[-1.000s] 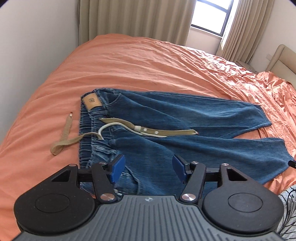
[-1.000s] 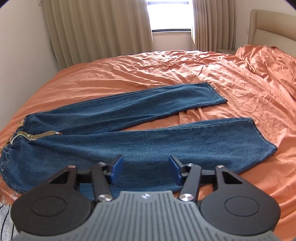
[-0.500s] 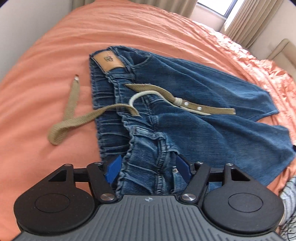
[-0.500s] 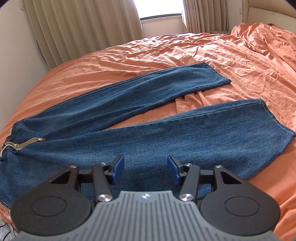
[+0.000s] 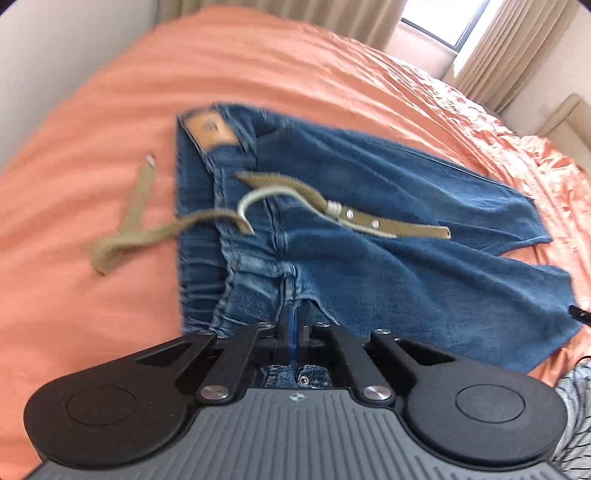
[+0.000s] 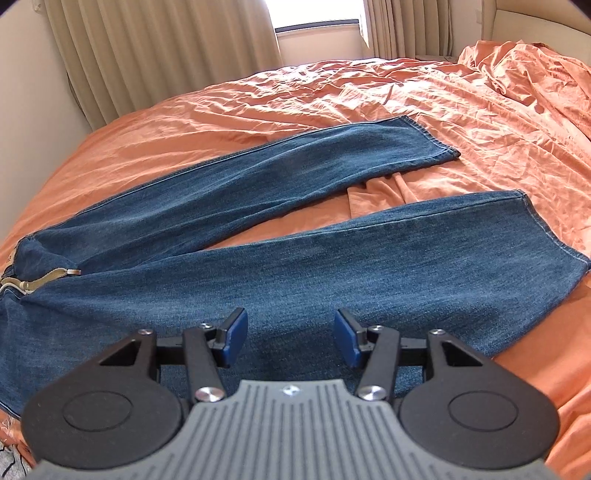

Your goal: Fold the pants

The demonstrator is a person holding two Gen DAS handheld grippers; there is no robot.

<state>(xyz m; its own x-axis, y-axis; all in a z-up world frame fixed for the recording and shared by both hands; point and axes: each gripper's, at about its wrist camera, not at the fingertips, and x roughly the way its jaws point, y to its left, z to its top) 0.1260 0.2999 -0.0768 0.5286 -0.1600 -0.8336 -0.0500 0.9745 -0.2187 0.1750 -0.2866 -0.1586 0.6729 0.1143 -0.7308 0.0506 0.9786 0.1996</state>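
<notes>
Jeans [image 5: 369, 236] flat on orange bed [image 5: 258, 74]; left gripper [image 5: 291, 328] jaws clamped on waistband, bottom centre; right gripper [image 6: 290, 338] jaws apart over near leg.

1. A bed [image 6: 369, 96] covered in a creased orange sheet fills most of both views.
2. Beige pleated curtains [image 6: 166, 48] hang from the top of the frame along the far wall behind the bed.
3. A window [image 6: 317, 18] between the curtains lets in bright daylight.
4. A plain pale wall [image 6: 33, 92] runs along one side of the bed.
5. A padded beige headboard [image 6: 535, 26] stands at the bed's far right end, with the sheet bunched up beside it.
</notes>
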